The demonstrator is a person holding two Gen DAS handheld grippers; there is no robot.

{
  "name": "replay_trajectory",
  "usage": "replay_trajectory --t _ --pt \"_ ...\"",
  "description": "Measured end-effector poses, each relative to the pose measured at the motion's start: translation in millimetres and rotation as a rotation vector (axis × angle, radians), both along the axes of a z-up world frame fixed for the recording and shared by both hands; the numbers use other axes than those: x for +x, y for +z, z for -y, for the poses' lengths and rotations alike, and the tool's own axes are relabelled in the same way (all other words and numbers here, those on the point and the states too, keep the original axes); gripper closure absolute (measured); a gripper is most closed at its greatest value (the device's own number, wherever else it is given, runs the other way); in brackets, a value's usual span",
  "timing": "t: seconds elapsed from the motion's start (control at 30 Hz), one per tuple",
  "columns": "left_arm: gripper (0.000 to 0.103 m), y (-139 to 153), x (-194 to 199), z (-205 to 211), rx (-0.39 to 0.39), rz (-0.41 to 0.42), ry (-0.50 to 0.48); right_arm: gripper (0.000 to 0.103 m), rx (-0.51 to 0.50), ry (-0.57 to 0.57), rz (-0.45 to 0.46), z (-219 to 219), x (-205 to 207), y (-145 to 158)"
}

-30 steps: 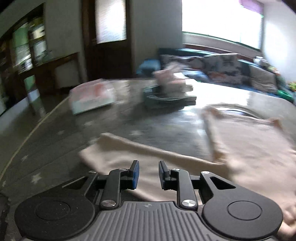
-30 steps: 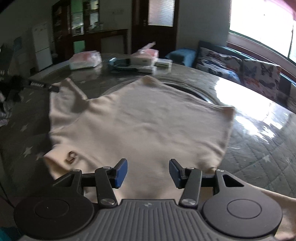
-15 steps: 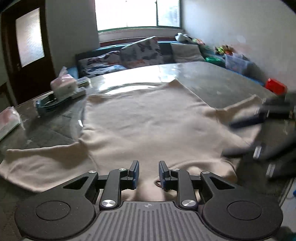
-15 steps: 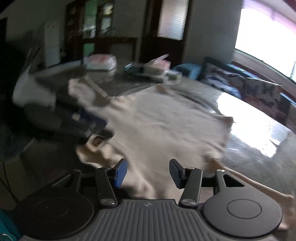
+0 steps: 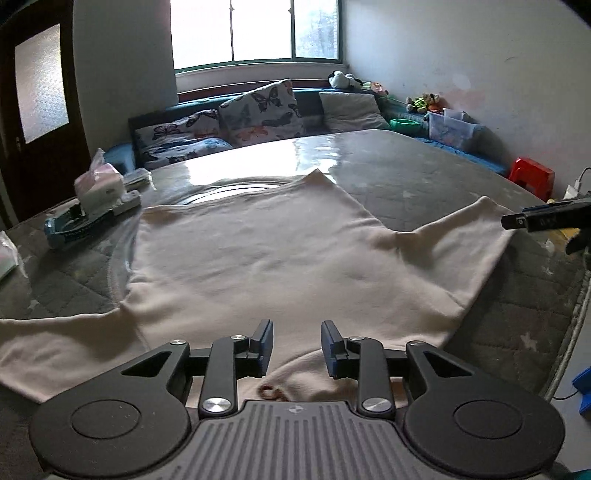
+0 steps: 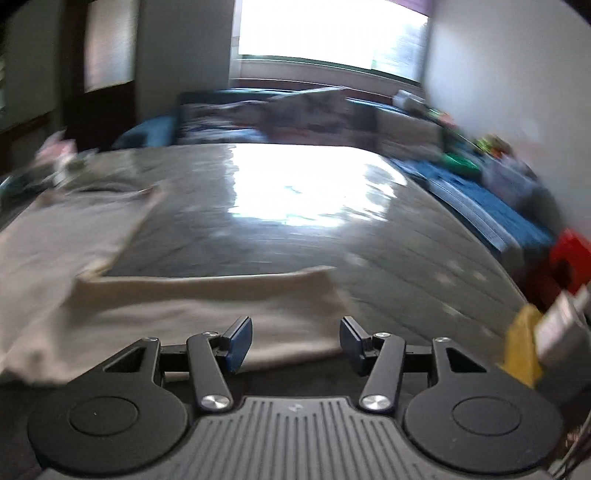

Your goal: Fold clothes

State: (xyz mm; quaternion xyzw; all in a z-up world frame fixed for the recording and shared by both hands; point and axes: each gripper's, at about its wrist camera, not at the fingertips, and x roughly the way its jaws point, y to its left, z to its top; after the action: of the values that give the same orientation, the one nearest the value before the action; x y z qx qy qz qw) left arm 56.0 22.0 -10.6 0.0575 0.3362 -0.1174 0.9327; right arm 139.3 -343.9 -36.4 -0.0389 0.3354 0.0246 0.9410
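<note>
A bright window [image 5: 255, 29] lights a living room where a long sofa with butterfly-print cushions [image 5: 258, 107] runs along the far wall, behind a large table [image 5: 424, 177] covered in a grey quilted, star-patterned cloth under a glossy sheet. Spread flat across the near half of the table lies a cream T-shirt [image 5: 266, 254], its hem pointing toward the window, one sleeve [image 5: 469, 251] reaching out to the right and the other [image 5: 48, 343] to the left near the table edge. The neckline, with a small brown mark at the collar [image 5: 271, 392], sits closest to the left gripper [image 5: 297, 347], which hovers just over it with its jaws apart and nothing between them.

From the right wrist view, badly blurred, the right gripper [image 6: 295, 341] is poised over the right sleeve [image 6: 207, 314], its jaws spread wide and holding nothing; whether the fingers touch the fabric I cannot tell. The same gripper's dark tip [image 5: 546, 219] shows at the right edge of the left wrist view, just beyond the sleeve end.

On the far left of the table rest a tissue pack [image 5: 99, 188] on a blue-edged tray [image 5: 85, 221]. A red stool [image 5: 532, 177] stands on the floor by the right wall.
</note>
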Motion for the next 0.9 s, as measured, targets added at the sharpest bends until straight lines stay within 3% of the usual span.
replay_trajectory --t 0.13,0.27,0.33,0.4,0.5,0.6,0.9 --pt "0.067 -0.4 3.9 7.8 0.003 -0.004 -0.014 0.049 0.086 -0.094 -0.018 26.2 9.9 -9.7" --pt "0.060 -1.2 6.4 14.4 0.004 -0.006 -0.021 0.053 0.153 -0.108 -0.022 33.8 11.9 -17.3" --pt "0.060 -2.4 6.9 17.2 0.008 -0.007 -0.023 0.060 0.152 -0.116 -0.009 33.2 11.1 -19.6" --pt "0.059 -4.0 7.8 20.1 0.009 -0.013 -0.025 0.076 0.166 -0.122 -0.001 34.6 10.0 -20.9" --pt "0.058 -6.3 8.6 23.9 0.010 -0.017 -0.024 0.090 0.181 -0.128 0.001 38.5 9.7 -20.7" --pt "0.056 -6.9 8.5 27.1 0.007 -0.021 -0.031 0.093 0.210 -0.117 0.008 40.8 8.3 -16.5" --pt "0.052 -7.9 8.0 36.4 0.008 -0.017 -0.060 0.094 0.292 0.012 0.099 29.0 -11.4 34.2"
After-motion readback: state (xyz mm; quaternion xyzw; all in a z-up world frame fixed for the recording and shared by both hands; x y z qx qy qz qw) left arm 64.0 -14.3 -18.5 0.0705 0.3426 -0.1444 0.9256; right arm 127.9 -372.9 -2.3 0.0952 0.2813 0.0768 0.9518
